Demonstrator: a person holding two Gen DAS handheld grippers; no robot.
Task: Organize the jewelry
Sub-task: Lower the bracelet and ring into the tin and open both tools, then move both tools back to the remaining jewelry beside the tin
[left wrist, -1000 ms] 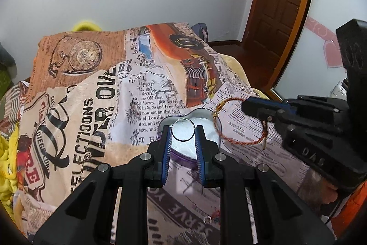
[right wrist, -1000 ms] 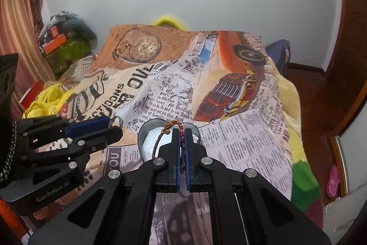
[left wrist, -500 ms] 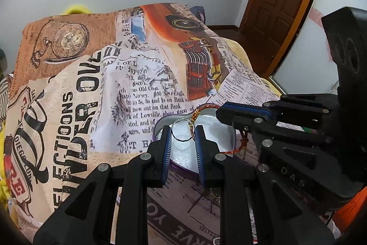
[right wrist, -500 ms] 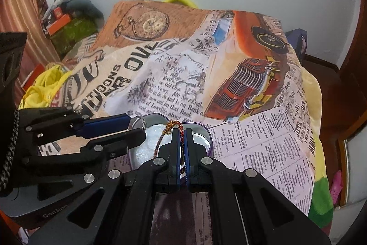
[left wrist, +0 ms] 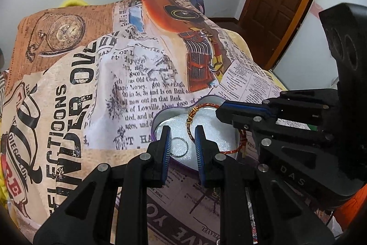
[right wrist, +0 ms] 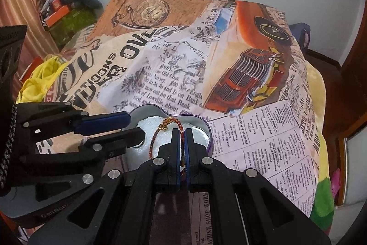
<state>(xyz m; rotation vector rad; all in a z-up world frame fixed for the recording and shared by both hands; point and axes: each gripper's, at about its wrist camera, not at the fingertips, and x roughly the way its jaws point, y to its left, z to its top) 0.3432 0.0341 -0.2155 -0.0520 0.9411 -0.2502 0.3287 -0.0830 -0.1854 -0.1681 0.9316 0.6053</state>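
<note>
- Your right claw (right wrist: 182, 144) is pinched tight on the red-and-gold bracelet (right wrist: 158, 132), and the loop hangs ahead of its tips, over the white padding of the heart-shaped tin (right wrist: 201, 123) on the bed.
- Your left claw (left wrist: 182, 144) holds the thin silver ring (left wrist: 180, 147) between its pads, part-way apart. Whether the pads press on it or merely flank it, I can't tell. The ring sits low over the same padding.
- Both claws crowd one small tin, the right one reaching in from the left claw's right side, tips near each other. Release one piece at a time, I'd say, so the claws don't knock.
- Lower the bracelet until the loop lies flat on the padding before you part the right claw. Otherwise it may drape over the tin's rim.
- Keep the ring clear of the bracelet's loop, which already passes just ahead of the left claw's right pad.
- Writing: the bedspread (left wrist: 137, 75) reads "BANK OF L", "as Old Coin", "now out on that Bank", "of Lowville", and in the right view "MACHINE SHOP WORK". The right claw's body shows "DAS", the left's "GenRob".
</note>
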